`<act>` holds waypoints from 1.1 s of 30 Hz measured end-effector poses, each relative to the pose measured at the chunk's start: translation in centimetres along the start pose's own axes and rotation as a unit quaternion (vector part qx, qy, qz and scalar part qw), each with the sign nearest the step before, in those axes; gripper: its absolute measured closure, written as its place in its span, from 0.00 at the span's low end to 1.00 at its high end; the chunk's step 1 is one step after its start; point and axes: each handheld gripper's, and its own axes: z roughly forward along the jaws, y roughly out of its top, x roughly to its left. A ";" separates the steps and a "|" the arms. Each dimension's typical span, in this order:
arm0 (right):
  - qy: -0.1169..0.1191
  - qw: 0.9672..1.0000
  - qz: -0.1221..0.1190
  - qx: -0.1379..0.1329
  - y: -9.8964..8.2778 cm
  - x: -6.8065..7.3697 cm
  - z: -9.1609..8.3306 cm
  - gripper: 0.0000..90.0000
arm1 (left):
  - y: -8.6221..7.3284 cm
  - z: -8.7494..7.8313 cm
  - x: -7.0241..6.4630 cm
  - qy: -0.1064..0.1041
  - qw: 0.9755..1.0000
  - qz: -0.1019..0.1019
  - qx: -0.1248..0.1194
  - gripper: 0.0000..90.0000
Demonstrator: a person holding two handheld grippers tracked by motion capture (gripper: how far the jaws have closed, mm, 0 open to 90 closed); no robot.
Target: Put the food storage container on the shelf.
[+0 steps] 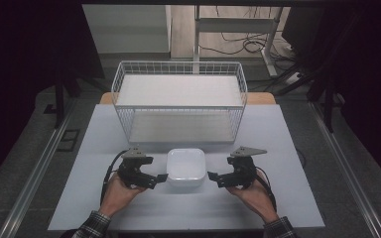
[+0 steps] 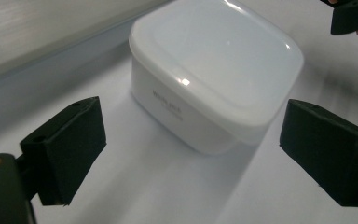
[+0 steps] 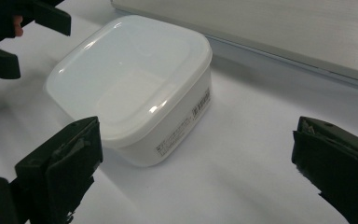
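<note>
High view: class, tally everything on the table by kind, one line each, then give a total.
White lidded container: 1
White wire basket: 1
Black grippers: 2, the left gripper and the right gripper
Total: 4

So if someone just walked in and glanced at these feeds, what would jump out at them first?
Probably the white lidded container at the near middle of the table, flanked by the left hand-held gripper and the right hand-held gripper, both open and pointing at it from either side without touching. Next, the white wire basket standing just behind it, toward the table's far edge.
</note>
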 end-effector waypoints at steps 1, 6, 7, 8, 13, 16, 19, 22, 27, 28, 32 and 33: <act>0.000 1.000 0.001 0.006 0.2 0.0 0.1 0.07 | 0.4 0.2 0.0 0.001 1.000 0.002 0.002 0.09; 0.034 0.999 0.017 0.035 1.3 0.0 1.1 0.17 | 1.6 1.0 0.1 0.011 1.000 0.014 0.012 0.15; 0.037 0.998 0.011 0.039 1.7 0.1 1.6 0.17 | 1.9 1.3 0.2 0.016 1.000 0.016 0.016 0.17; 0.037 0.998 0.011 0.039 1.7 0.1 1.6 0.17 | 1.9 1.3 0.2 0.016 1.000 0.016 0.016 0.18; 0.024 0.999 0.007 0.037 2.4 0.1 3.4 0.23 | 2.0 2.3 0.8 0.010 1.000 -0.004 0.019 0.20; 0.035 0.998 0.014 0.046 2.7 0.0 4.5 0.30 | 1.4 2.9 1.6 -0.020 0.999 -0.030 0.018 0.19; 0.064 0.996 0.044 0.051 2.6 -0.2 4.7 0.41 | 1.2 3.1 1.8 -0.056 0.997 -0.056 0.026 0.23; 0.077 0.993 0.062 0.060 2.5 -0.2 4.5 0.47 | 1.1 3.0 1.5 -0.075 0.994 -0.069 0.030 0.33; 0.072 0.992 0.075 0.069 2.4 0.0 3.7 0.57 | 0.7 2.1 1.1 -0.072 0.994 -0.083 0.023 0.55; 0.072 0.992 0.082 0.069 2.3 0.1 3.4 0.62 | 0.6 1.6 1.0 -0.072 0.994 -0.085 0.018 0.55; 0.085 0.988 0.116 0.059 1.9 0.0 2.2 0.75 | 0.4 1.0 0.4 -0.069 0.993 -0.093 0.010 0.69; 0.078 0.988 0.122 0.053 1.7 0.3 1.8 0.79 | 0.4 0.6 0.0 -0.060 0.993 -0.098 0.002 0.73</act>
